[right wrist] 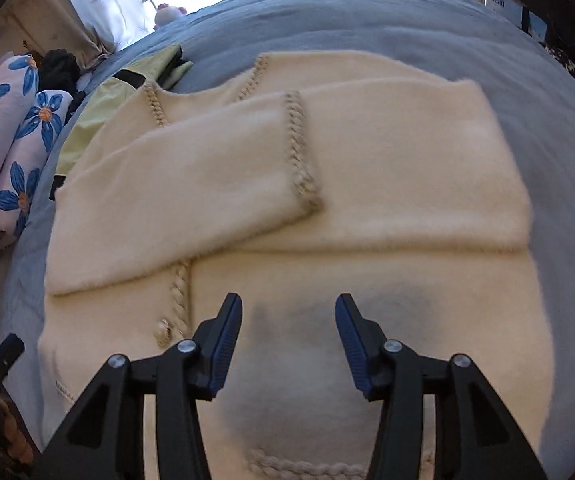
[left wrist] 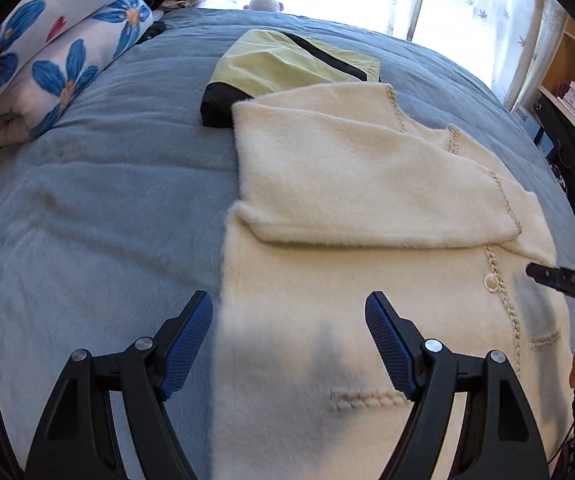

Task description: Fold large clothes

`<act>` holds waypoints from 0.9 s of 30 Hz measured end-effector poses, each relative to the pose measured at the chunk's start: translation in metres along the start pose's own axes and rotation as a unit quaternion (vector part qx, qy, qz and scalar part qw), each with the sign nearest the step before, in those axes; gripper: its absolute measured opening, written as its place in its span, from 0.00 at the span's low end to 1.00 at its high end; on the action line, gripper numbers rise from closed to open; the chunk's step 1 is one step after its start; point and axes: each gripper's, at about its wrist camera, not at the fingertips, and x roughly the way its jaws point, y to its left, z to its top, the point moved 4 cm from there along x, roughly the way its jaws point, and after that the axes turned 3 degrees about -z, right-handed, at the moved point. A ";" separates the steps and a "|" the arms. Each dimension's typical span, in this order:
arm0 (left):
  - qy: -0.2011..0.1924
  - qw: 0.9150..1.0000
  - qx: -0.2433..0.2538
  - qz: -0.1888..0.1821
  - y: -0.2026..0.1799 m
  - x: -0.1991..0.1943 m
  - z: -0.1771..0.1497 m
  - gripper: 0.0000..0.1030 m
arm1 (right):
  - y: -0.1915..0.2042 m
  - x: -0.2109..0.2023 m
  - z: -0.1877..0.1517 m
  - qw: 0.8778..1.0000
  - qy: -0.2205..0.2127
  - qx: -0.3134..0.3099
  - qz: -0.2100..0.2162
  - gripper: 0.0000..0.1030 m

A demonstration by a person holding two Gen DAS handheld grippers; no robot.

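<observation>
The cream cardigan (left wrist: 367,200) is laid flat on the blue bedspread (left wrist: 107,200), with its long axis running away from both cameras, from the hem nearest the grippers to the neckline at the far end. Both sleeves are seen folded inward across the chest, the left-side sleeve (right wrist: 191,184) overlapping the braided front edge (right wrist: 301,148) and the right-side sleeve (right wrist: 427,168) lying across beneath it. A yellow-green and black garment (left wrist: 287,64) is partly covered by the cardigan's far end, and a floral quilt (left wrist: 47,60) is rolled at the far left of the bed. The left gripper (left wrist: 289,340) is held above the cardigan's left long edge, one finger over bare bedspread and the other over fabric; its jaws stand well apart with nothing pinched. The right gripper (right wrist: 289,340) is held over the lower body of the cardigan, right of the button (right wrist: 163,326); its jaws are also apart and empty, the cloth lying below them untouched. The relation judged decisive: the hem lies nearest both tools and the neckline farthest, so a lengthwise fold would carry the hem away toward the collar. The left gripper is nearer the left hem corner, the right gripper nearer the right. The hem corners themselves are hidden below both views.
</observation>
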 end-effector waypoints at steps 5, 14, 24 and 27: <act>0.024 1.000 0.009 0.000 0.014 0.037 0.044 0.75 | -0.018 -0.004 0.023 0.999 -0.016 0.025 0.021 0.48; 0.068 0.996 -0.062 -0.023 0.052 0.116 0.104 0.75 | 0.007 0.034 0.097 0.998 -0.025 0.011 0.057 0.48; 0.060 0.997 -0.029 -0.025 0.039 0.144 0.133 0.26 | 0.013 0.072 0.131 0.997 -0.037 0.024 0.061 0.47; 0.038 0.999 -0.014 0.006 0.031 0.138 0.142 0.10 | 0.023 0.070 0.128 0.998 -0.046 -0.007 0.045 0.14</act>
